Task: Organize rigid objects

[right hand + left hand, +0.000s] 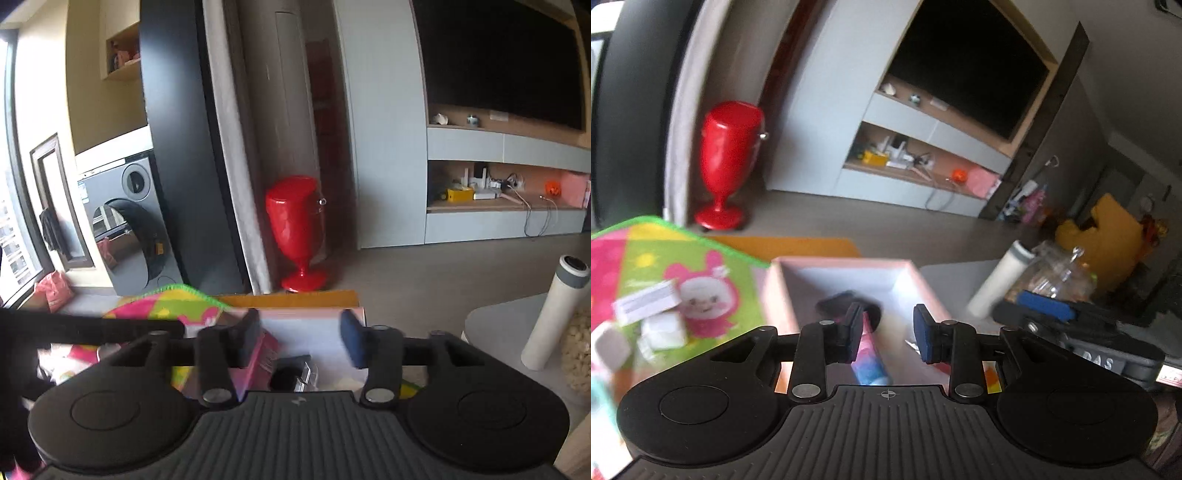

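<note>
A pink box (775, 295) with a white inside lies open below my left gripper (886, 332). In it lie a black object (838, 301) and a pink-and-blue tube (871, 360). My left gripper is open and empty, hovering over the box. Small white boxes (650, 317) lie on a colourful cartoon mat (694, 266) to the left. My right gripper (299, 338) is open and empty above the same box (317, 332), with the pink box wall (264, 354) by its left finger and a black object (291, 373) below. The right gripper's body (1089, 332) shows at right.
A white cylinder bottle (554, 314) and a clear jar of snacks (578, 354) stand on a grey table at the right. A red goblet-shaped bin (299, 236) stands on the floor behind. A TV cabinet (923, 147) lines the far wall.
</note>
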Demonstrator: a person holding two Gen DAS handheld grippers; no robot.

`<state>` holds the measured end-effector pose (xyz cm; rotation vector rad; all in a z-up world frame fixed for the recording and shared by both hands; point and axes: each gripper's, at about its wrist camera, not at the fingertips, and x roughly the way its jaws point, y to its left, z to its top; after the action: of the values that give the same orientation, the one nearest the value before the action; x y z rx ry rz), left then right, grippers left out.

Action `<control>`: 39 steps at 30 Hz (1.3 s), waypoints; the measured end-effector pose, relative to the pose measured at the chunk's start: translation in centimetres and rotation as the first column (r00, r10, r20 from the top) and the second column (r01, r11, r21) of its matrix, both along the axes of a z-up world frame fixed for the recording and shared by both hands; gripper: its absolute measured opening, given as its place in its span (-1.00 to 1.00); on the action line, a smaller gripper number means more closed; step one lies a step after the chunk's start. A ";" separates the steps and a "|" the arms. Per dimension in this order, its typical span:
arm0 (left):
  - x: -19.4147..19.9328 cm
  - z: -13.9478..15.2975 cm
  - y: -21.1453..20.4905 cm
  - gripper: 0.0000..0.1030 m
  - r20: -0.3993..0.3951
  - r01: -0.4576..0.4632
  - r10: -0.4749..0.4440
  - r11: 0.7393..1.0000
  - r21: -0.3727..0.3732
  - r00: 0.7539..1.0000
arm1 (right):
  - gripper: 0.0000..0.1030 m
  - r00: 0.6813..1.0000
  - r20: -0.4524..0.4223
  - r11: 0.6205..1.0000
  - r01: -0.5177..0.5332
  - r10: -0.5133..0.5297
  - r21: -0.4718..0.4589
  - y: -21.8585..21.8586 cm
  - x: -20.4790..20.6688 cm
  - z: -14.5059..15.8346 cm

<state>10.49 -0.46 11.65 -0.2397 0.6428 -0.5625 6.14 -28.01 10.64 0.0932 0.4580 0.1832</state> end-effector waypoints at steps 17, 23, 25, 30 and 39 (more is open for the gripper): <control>-10.0 -9.5 7.5 -0.33 -0.072 -0.098 0.140 0.903 0.417 0.988 | 0.43 0.967 -0.136 0.970 -0.230 0.217 -0.084 6.6 -5.2 -8.9; -9.7 -10.3 7.1 -0.35 -0.019 -0.140 0.161 0.909 0.393 0.987 | 0.43 0.955 -0.098 0.936 -0.294 0.280 -0.191 9.8 -6.9 -8.7; -10.3 -10.6 7.0 -0.44 0.018 -0.166 0.173 0.907 0.387 0.985 | 0.43 0.948 -0.087 0.923 -0.319 0.307 -0.213 11.1 -6.7 -8.3; -11.4 -11.0 9.3 -0.52 0.020 -0.230 0.235 0.930 0.288 0.972 | 0.43 0.923 -0.079 0.898 -0.384 0.376 -0.216 14.8 -5.0 -6.6; -12.4 -12.0 13.8 -0.52 -0.028 -0.310 0.312 0.949 0.054 0.950 | 0.44 0.870 -0.180 0.870 -0.481 0.458 -0.112 23.1 3.3 -5.5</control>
<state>-1.90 13.29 -0.32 -0.2998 0.6376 -0.2387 9.41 -4.95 5.12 -0.1627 0.6385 0.6261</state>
